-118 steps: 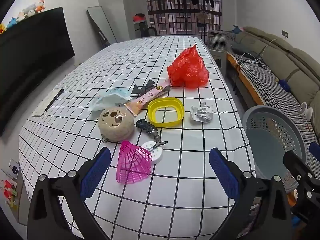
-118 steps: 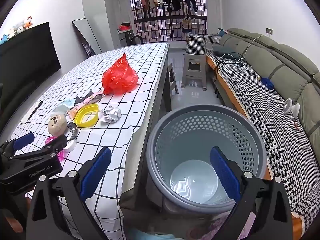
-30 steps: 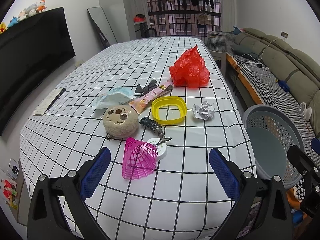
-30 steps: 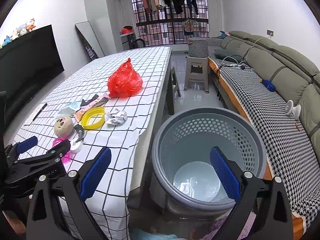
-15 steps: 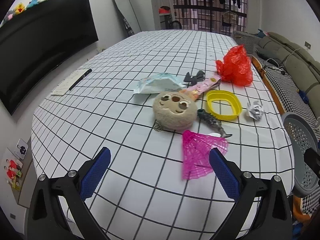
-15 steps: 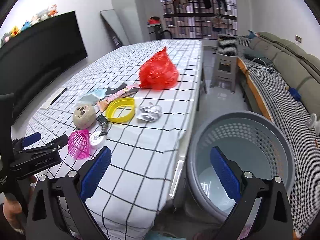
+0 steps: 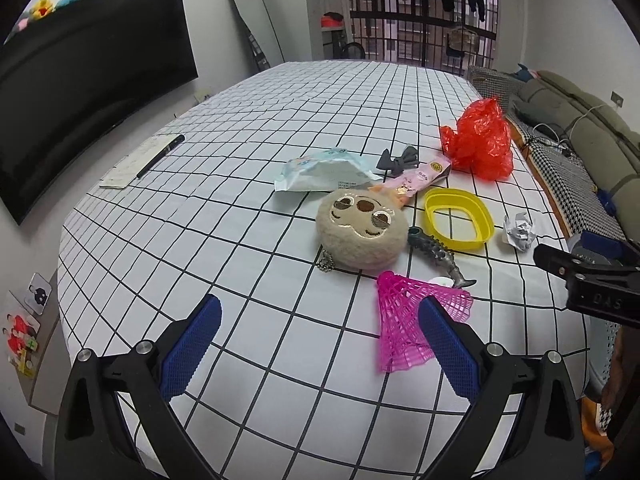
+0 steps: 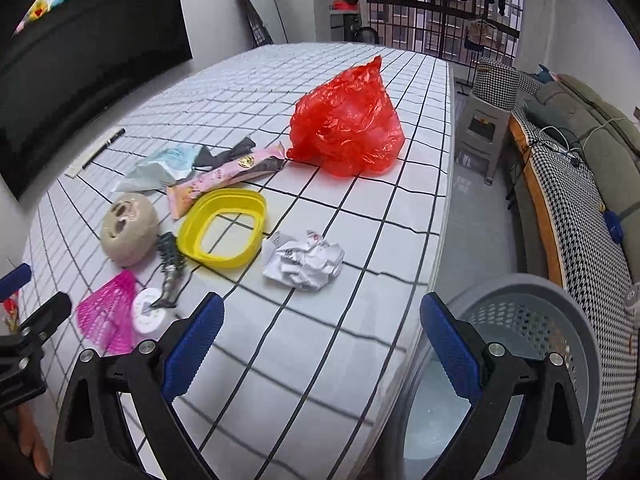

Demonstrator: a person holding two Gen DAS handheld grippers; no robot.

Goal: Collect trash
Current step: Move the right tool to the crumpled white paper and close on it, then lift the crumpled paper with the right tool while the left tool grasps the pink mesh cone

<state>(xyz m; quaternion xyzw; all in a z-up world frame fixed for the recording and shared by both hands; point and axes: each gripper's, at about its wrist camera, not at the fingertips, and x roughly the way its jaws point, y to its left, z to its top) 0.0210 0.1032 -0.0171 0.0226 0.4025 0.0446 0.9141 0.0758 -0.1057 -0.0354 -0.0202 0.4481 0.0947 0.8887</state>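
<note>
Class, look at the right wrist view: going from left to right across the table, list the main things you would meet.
Pink plastic mesh cone → round beige plush face toy → yellow plastic ring → crumpled white paper ball → red plastic bag → grey perforated basket beside the table.

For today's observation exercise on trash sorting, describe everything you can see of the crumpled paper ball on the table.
The crumpled paper ball is white, with faint printing and a little red on its creases. It is loosely wadded, with one flap sticking out toward the yellow ring. It lies on the checked tablecloth near the table's edge, close beside the ring; whether they touch is unclear. Nothing holds it; the right hand-held gripper is open and short of it.
</note>
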